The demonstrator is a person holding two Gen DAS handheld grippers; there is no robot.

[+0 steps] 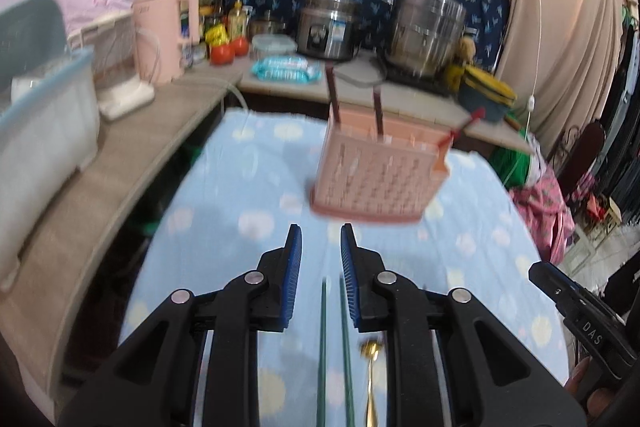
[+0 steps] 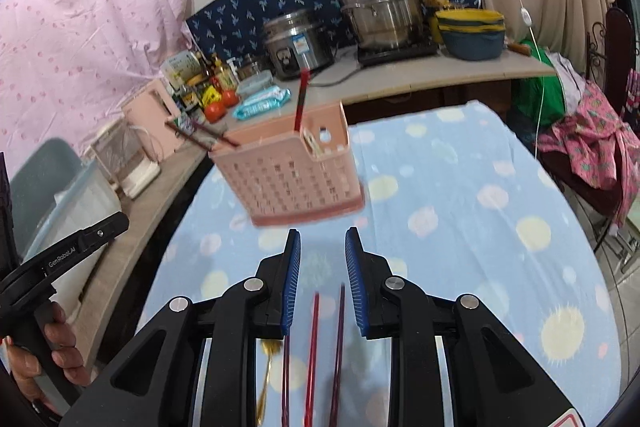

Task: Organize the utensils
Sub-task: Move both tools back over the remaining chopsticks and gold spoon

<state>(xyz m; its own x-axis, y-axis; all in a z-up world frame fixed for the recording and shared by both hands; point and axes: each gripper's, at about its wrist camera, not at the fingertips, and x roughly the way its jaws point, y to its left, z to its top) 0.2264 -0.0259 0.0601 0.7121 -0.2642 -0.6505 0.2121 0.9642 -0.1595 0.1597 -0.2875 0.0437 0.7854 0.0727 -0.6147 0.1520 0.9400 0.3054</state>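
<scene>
A pink slotted utensil basket (image 1: 376, 173) stands on the blue dotted tablecloth (image 1: 248, 187) and holds dark red chopsticks (image 1: 334, 91). It also shows in the right wrist view (image 2: 292, 173). My left gripper (image 1: 321, 241) is open and empty above two green chopsticks (image 1: 334, 347) and a gold spoon (image 1: 371, 379). My right gripper (image 2: 323, 245) is open and empty above red chopsticks (image 2: 312, 355) and the gold spoon (image 2: 267, 367), all lying on the cloth.
A counter at the back holds a rice cooker (image 1: 326, 27), a steel steamer pot (image 1: 428, 27), a pink kettle (image 1: 164, 35), tomatoes (image 1: 222, 53), bottles and stacked bowls (image 2: 470, 31). A pale bin (image 1: 36, 115) stands at the left. Clothes (image 2: 592, 143) lie at the right.
</scene>
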